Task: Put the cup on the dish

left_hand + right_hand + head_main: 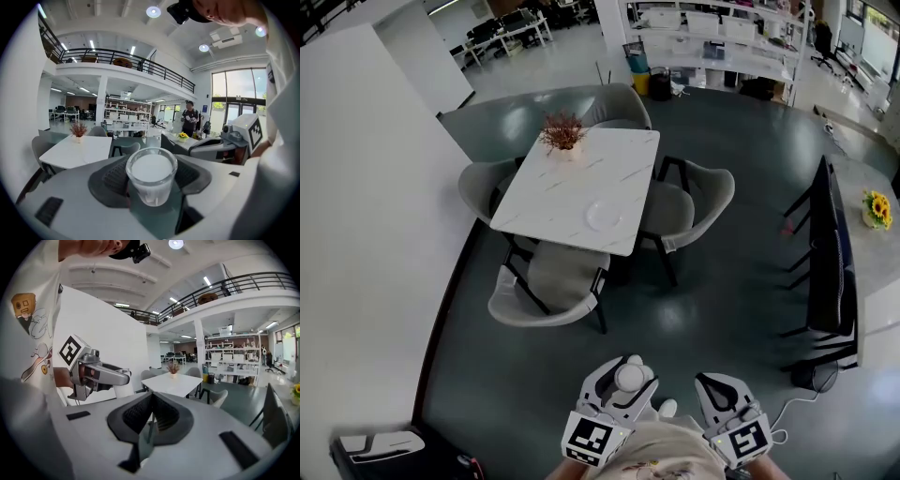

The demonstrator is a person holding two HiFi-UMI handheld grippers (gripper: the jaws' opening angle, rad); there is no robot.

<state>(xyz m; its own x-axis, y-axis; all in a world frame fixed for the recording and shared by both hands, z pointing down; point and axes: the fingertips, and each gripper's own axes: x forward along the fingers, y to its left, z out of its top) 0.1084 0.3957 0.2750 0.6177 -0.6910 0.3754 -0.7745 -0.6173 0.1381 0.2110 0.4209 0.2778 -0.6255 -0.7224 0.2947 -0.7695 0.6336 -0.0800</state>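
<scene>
Between the jaws of the left gripper [628, 378] stands the cup [151, 172], a pale, translucent vessel held upright with its rim upward. The jaws stand fairly wide, and their dark ribbed pads [112, 177] press against the cup's two sides.

Just beside it, to the right of those jaws, is the right gripper [150, 422]. Its jaws are brought together with their ribbed pads meeting, and nothing is between them. Both grippers are carried low in front of the person, above a dark grey floor [694, 309].

Well ahead of both pairs of jaws stands a white marble-patterned table [553, 183]. A grey chair [548, 281] is drawn up at its near edge, and more grey chairs stand round the other sides. The dish [605, 215], white and round, lies on the table close to its near right corner, well apart from the cup. Beyond the dish, at the table's far end, stands a small potted plant [562, 133] with reddish sprigs.
</scene>
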